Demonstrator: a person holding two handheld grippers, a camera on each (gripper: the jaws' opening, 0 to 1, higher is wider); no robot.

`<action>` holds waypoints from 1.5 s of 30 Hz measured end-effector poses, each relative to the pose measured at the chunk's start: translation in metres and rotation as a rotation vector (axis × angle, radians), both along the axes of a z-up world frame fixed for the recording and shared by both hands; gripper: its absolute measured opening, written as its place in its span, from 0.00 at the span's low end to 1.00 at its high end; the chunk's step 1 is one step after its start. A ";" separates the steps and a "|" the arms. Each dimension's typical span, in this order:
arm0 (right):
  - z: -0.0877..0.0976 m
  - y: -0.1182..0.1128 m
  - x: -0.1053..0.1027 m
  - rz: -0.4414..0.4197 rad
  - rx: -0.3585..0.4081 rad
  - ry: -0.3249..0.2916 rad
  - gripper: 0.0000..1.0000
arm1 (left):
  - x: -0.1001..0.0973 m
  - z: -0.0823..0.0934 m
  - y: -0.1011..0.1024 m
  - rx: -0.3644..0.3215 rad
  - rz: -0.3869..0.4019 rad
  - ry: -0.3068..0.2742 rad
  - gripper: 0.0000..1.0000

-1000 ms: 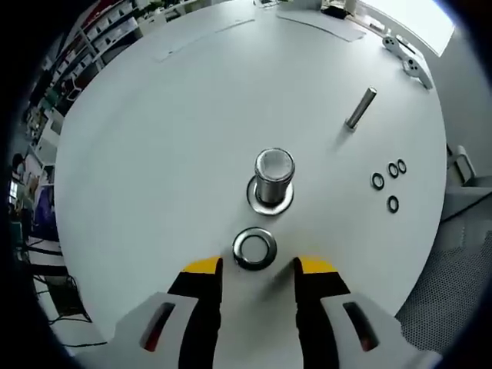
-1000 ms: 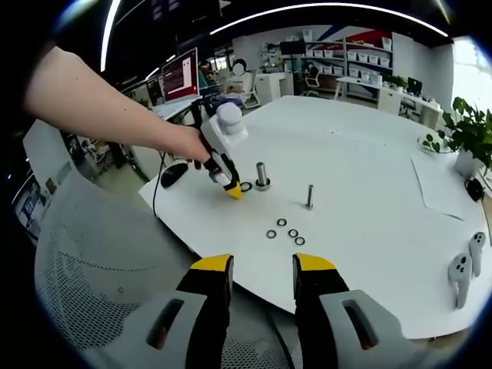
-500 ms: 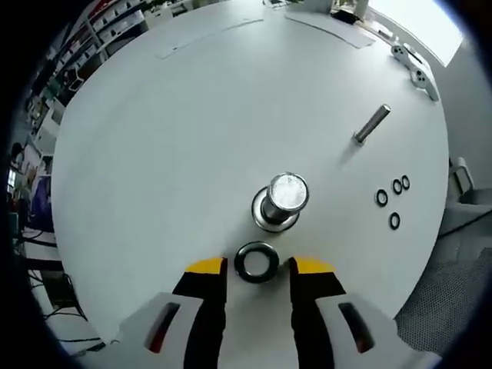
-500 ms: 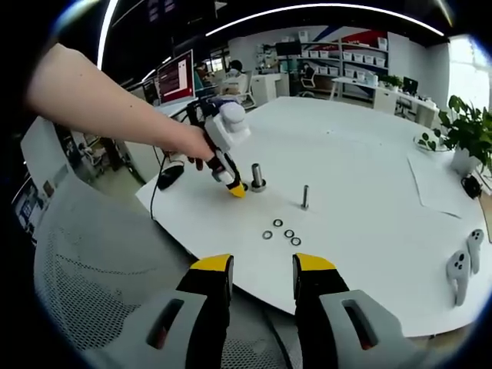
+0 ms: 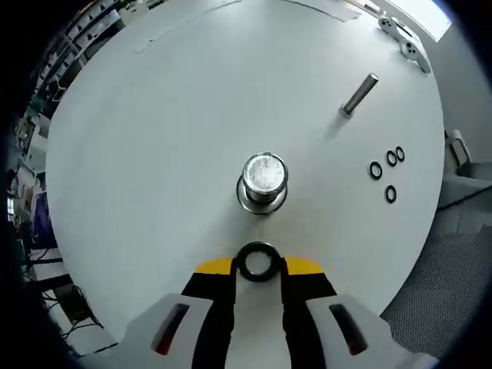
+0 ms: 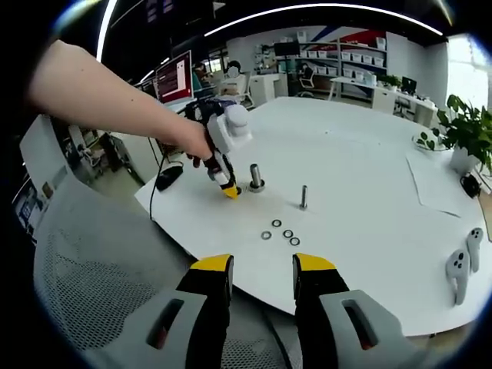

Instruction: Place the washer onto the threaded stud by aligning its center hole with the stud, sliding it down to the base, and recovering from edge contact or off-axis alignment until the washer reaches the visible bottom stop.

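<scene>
An open office with shelving, monitors and a potted plant [image 6: 470, 134] surrounds a round white table [image 5: 154, 154]. On the table stands a thick stud [image 5: 264, 178] with a flange already at its foot; a thinner bolt [image 5: 359, 94] stands further off, and 3 small black rings [image 5: 384, 173] lie beside it, well apart from the stud.

In the left gripper view, the left gripper [image 5: 258, 266] has its yellow-tipped jaws drawn in on either side of the washer [image 5: 258, 261], which sits between the tips, near the stud but not touching it. The jaws look closed onto its rim, so the pickup seems made or nearly made. In the right gripper view, a person's hand [image 6: 188, 142] carries that gripper low over the table just beside the stud [image 6: 254, 177]. The right gripper [image 6: 261, 269] hangs off the table edge with its jaws parted and nothing between them.

To do this step well, the washer should probably be lifted level, carried until its hole sits squarely over the stud's top, then lowered straight along the axis. A tilted washer will likely catch on the stud's edge; if it does, a slight lift and re-centring should serve better than pushing. The grip should be released only once the washer rests on the flange.
</scene>
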State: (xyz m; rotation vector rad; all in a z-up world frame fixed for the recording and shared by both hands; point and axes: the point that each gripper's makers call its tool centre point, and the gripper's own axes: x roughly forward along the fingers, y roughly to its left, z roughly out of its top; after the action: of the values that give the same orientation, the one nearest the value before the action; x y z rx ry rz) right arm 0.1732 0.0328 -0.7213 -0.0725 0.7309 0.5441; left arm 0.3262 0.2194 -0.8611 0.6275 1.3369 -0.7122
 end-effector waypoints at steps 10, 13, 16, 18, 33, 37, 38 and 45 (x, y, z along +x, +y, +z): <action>0.001 0.000 0.000 -0.002 0.004 -0.003 0.33 | 0.003 -0.004 0.001 -0.022 -0.049 -0.018 0.23; 0.001 0.000 0.000 -0.002 0.004 -0.003 0.33 | 0.003 -0.005 0.000 -0.018 -0.068 -0.007 0.24; 0.001 0.000 0.000 -0.001 0.004 -0.003 0.33 | 0.003 -0.005 -0.001 -0.014 -0.075 -0.003 0.25; 0.001 0.000 0.000 -0.001 0.005 -0.004 0.33 | 0.003 -0.006 0.000 -0.014 -0.078 -0.003 0.25; 0.001 0.001 0.000 -0.001 0.006 -0.003 0.33 | 0.001 -0.007 0.001 -0.012 -0.031 -0.021 0.19; 0.001 0.000 0.000 -0.005 0.010 -0.005 0.33 | 0.000 -0.005 0.001 -0.060 0.019 -0.056 0.19; 0.001 0.000 0.000 -0.004 0.009 -0.004 0.33 | 0.000 -0.006 0.002 -0.062 0.019 -0.061 0.19; 0.001 0.000 0.000 -0.002 0.008 -0.004 0.33 | -0.004 -0.004 0.001 -0.073 0.037 -0.070 0.18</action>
State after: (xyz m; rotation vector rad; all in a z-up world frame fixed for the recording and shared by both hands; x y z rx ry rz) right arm 0.1733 0.0332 -0.7200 -0.0656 0.7251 0.5446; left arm 0.3221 0.2200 -0.8652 0.5634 1.2493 -0.7000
